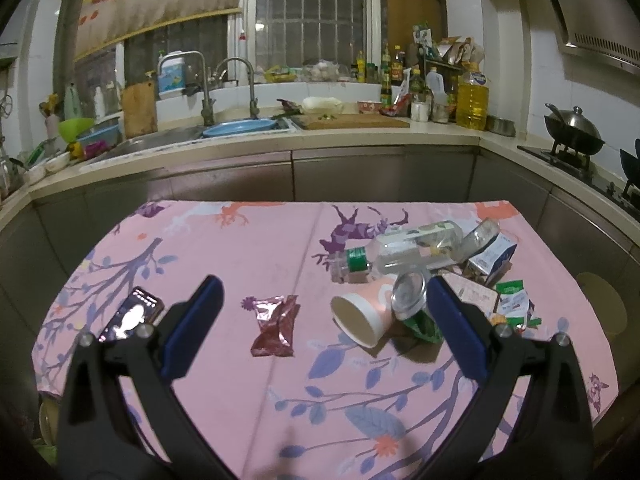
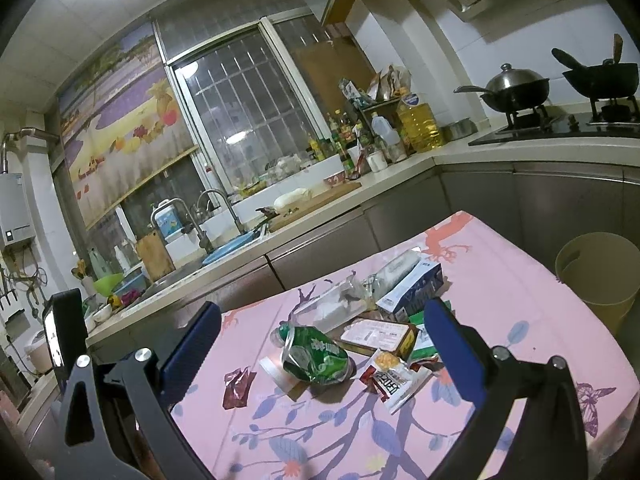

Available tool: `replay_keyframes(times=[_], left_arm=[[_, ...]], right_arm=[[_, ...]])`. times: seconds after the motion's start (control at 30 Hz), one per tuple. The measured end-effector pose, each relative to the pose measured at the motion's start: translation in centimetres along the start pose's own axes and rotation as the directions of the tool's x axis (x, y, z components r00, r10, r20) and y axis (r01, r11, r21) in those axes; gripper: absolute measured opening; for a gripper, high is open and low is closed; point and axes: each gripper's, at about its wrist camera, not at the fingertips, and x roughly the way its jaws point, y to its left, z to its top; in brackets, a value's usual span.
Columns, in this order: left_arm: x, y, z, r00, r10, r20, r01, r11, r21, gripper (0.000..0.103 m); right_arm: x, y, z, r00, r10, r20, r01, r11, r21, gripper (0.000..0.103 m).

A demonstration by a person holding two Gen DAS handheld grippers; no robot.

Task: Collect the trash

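Trash lies on a pink floral tablecloth (image 1: 248, 248). In the left wrist view I see a shiny red wrapper (image 1: 276, 326), a tipped paper cup (image 1: 360, 316), a crushed green can (image 1: 412, 300), a clear plastic bottle (image 1: 404, 252) and a blue-white carton (image 1: 494, 256). My left gripper (image 1: 320, 304) is open above the table, wrapper and cup between its fingers. In the right wrist view the green can (image 2: 316, 354), red wrapper (image 2: 238, 388), a snack packet (image 2: 394, 382) and the carton (image 2: 416, 286) lie in front of my open right gripper (image 2: 320, 328).
A yellow bin (image 2: 596, 272) stands right of the table; it also shows in the left wrist view (image 1: 600, 300). A phone (image 1: 132, 314) lies on the cloth at the left. Kitchen counter, sink (image 1: 168, 140) and stove with woks (image 2: 516, 92) lie beyond.
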Motion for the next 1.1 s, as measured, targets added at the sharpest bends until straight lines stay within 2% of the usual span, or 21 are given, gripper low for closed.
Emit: replay_keyframes(times=[0.3, 0.37, 0.43, 0.53, 1.1], left_arm=[[0.7, -0.2, -0.4, 1.0, -0.002, -0.031, 0.003, 1.0, 0.012, 0.097], [0.8, -0.2, -0.4, 0.999, -0.002, -0.036, 0.003, 1.0, 0.013, 0.097], [0.9, -0.3, -0.5, 0.999, -0.002, -0.04, 0.003, 1.0, 0.013, 0.097], [1.0, -0.3, -0.6, 0.999, -0.003, -0.043, 0.004, 1.0, 0.014, 0.097], [2.0, 0.2, -1.2, 0.997, -0.002, -0.076, 0.002, 1.0, 0.011, 0.097]], right_arm=[[0.8, 0.3, -0.5, 0.999, 0.005, -0.038, -0.007, 1.0, -0.03, 0.097], [1.0, 0.4, -0.7, 0.999, 0.016, -0.046, -0.018, 0.999, -0.041, 0.092], [1.3, 0.6, -0.8, 0.998, 0.027, -0.061, -0.03, 0.998, -0.055, 0.079], [1.6, 0.8, -1.0, 0.996, 0.04, -0.078, -0.045, 0.997, -0.065, 0.071], [2.0, 0.3, -1.5, 0.996, 0.028, -0.084, -0.032, 0.999, -0.043, 0.072]])
